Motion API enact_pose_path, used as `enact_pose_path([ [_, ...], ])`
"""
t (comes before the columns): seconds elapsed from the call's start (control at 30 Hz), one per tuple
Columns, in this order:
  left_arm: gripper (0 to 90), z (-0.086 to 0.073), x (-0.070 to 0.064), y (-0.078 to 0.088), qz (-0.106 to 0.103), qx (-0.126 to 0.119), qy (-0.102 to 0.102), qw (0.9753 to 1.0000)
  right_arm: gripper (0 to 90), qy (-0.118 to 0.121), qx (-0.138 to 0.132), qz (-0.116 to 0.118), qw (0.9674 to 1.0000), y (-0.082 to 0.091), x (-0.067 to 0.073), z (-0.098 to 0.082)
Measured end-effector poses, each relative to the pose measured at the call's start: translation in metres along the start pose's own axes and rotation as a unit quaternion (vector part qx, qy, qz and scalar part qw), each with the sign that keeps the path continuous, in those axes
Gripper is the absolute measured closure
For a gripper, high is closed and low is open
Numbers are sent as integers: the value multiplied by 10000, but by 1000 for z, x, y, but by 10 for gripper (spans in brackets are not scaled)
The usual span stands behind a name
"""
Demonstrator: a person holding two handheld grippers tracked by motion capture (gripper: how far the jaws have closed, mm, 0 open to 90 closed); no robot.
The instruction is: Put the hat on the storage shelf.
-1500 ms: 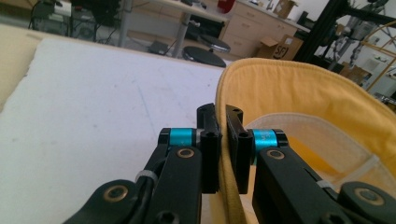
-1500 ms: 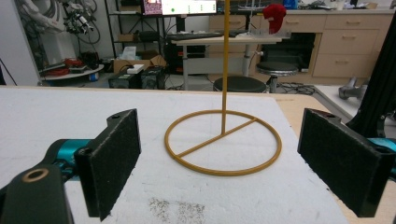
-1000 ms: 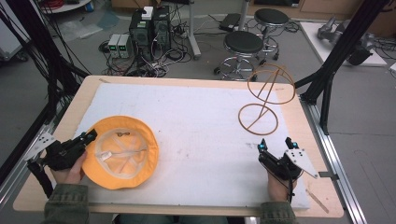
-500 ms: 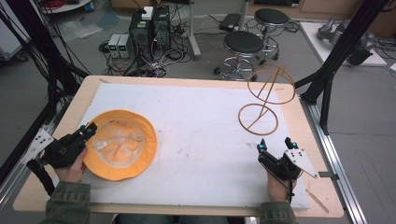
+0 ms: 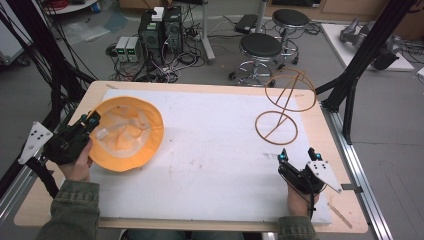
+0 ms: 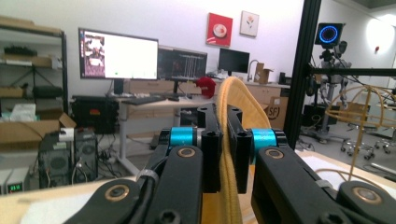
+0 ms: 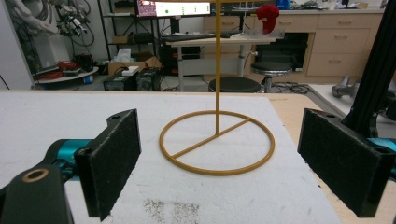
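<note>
Left gripper (image 5: 86,122), at the table's (image 5: 60,197) left edge, is clamped on the brim of the orange hat (image 5: 127,132); the hat is lifted and tilted, inside facing up, over the white mat (image 5: 210,160) near the far-left corner. Right gripper (image 5: 297,156) sits near the right of the near edge with jaws wide apart, holding nothing. The gold wire stand (image 5: 280,107) stands upright toward the far-right corner, just beyond that gripper

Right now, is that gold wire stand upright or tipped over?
Upright: the gold wire stand rests its round base flat on the white mat, post rising straight.
</note>
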State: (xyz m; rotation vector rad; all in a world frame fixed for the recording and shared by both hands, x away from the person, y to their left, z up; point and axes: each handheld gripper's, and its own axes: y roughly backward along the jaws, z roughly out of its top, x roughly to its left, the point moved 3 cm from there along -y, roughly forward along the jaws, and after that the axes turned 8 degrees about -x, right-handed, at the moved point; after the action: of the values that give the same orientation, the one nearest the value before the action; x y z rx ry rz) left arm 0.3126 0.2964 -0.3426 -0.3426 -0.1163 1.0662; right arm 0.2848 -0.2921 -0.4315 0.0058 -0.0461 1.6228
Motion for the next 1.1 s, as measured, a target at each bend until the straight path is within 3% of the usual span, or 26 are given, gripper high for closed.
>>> enact_pose_path([
  [0.23,865,25,6,-20,57,-108,-229,9997,120,-45,-174,-71,9998,5,-1,3],
  [0.37,864,35,6,-30,119,-179,-250,9995,120,-44,-203,-86,9997,7,-1,4],
  [0.57,864,38,4,-45,95,-185,-272,9994,121,-73,-172,-189,9996,6,-2,3],
  [1.1,865,39,-29,-104,-215,-19,-469,9987,122,-212,-182,-158,9995,8,0,4],
])
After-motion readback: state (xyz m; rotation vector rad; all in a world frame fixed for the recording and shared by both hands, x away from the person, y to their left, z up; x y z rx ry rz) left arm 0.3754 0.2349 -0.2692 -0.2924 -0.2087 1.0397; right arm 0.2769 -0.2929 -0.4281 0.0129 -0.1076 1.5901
